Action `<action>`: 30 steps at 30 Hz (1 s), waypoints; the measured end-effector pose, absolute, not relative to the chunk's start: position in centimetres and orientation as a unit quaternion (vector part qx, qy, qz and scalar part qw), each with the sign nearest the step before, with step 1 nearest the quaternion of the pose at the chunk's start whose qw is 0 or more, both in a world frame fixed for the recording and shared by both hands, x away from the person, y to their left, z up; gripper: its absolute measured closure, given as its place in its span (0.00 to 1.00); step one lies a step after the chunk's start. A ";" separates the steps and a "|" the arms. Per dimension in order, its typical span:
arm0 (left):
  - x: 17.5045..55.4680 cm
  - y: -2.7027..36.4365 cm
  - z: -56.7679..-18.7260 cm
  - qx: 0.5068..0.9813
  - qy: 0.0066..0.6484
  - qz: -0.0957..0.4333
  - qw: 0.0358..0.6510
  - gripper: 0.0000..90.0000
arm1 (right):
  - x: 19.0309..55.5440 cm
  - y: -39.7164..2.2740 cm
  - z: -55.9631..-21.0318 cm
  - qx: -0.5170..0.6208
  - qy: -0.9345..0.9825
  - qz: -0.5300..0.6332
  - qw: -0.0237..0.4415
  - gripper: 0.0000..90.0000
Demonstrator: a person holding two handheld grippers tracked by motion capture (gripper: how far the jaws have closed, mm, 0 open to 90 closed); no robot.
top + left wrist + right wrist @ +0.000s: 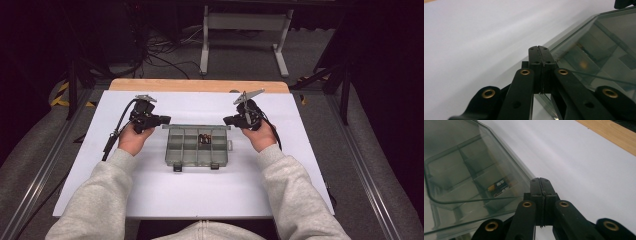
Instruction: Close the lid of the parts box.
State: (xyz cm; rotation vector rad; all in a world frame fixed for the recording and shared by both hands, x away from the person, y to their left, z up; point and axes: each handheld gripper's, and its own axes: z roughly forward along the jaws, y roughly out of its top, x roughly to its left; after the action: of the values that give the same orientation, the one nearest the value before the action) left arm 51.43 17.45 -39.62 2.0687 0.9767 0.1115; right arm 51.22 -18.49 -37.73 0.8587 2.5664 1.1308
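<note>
White table (150,190), clear compartment box (197,150) mid-table, lid (461,157) tilted up, batteries (205,138) in one rear cell. Left gripper (165,120) and right gripper (227,120) flank rear corners, jaws pressed together, empty. Looks like lid handling; next: ease the lid evenly from both corners.

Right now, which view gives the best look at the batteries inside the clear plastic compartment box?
The right gripper view: the dark, gold-banded batteries lie close, label print visible through the clear plastic compartment box lid. The high view shows them small, in an upper-row compartment right of middle. The left gripper view shows the box lid at a glancing angle; I can't make them out there.
</note>
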 end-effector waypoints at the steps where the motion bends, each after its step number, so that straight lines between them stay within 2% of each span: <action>1: 51.4 17.5 -39.6 0.823 0.388 0.044 0.413 0.99 | 51.2 -18.5 -37.7 0.291 0.870 0.383 0.104 1.00; 30: 46.6 18.1 -39.0 0.840 0.319 -0.006 0.439 0.99 | 46.7 -17.9 -37.1 0.255 0.888 0.376 0.074 1.00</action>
State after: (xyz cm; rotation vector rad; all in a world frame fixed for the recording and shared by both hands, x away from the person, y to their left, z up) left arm 46.64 18.07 -38.99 2.0858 0.7935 -0.0142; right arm 46.66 -17.94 -37.05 0.7645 2.6649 1.1291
